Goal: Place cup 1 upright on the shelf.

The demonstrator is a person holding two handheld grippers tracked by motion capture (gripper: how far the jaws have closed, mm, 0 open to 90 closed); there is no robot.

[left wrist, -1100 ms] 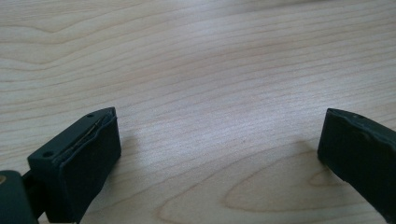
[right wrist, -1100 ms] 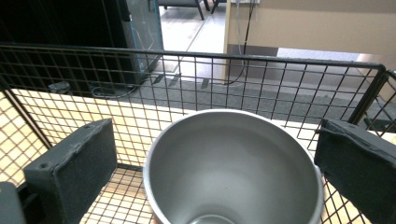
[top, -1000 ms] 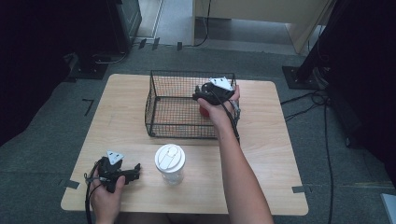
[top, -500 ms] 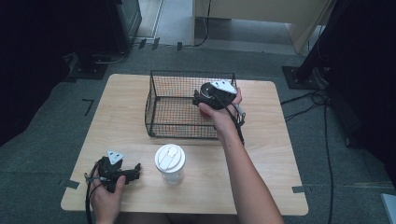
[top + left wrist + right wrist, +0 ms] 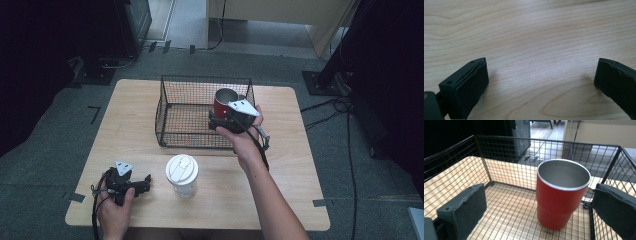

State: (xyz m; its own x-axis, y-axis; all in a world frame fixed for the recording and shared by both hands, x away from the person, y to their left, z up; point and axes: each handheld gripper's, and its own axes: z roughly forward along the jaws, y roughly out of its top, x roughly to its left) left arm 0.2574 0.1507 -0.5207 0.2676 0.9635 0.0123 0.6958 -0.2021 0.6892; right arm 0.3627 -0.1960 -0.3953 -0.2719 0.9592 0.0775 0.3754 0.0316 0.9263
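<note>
Tabletop (image 5: 300, 165): pale wood, lying under both your grippers; its grain runs close beneath your left gripper in the left gripper view.

Wire basket (image 5: 172, 117): black mesh, open-topped, standing on the tabletop. Your right gripper (image 5: 220, 121) reaches in over its near right rim, so the basket walls stand ahead of it and to either side in the right gripper view.

Lidded cup (image 5: 182, 175): clear, with a white lid, upright on the tabletop just to the right of your left gripper (image 5: 144, 181) and apart from it, on the near side of the basket.

Red tumbler (image 5: 560, 193): steel-lined, open mouth up, upright on the basket floor directly ahead of your right gripper and beyond its jaw tips, in the basket's far right corner.

Right gripper: released, jaws spread wide, not touching the tumbler.

Left gripper: released, jaws wide apart over bare wood, low near the tabletop's near left corner, nothing between them.
</note>
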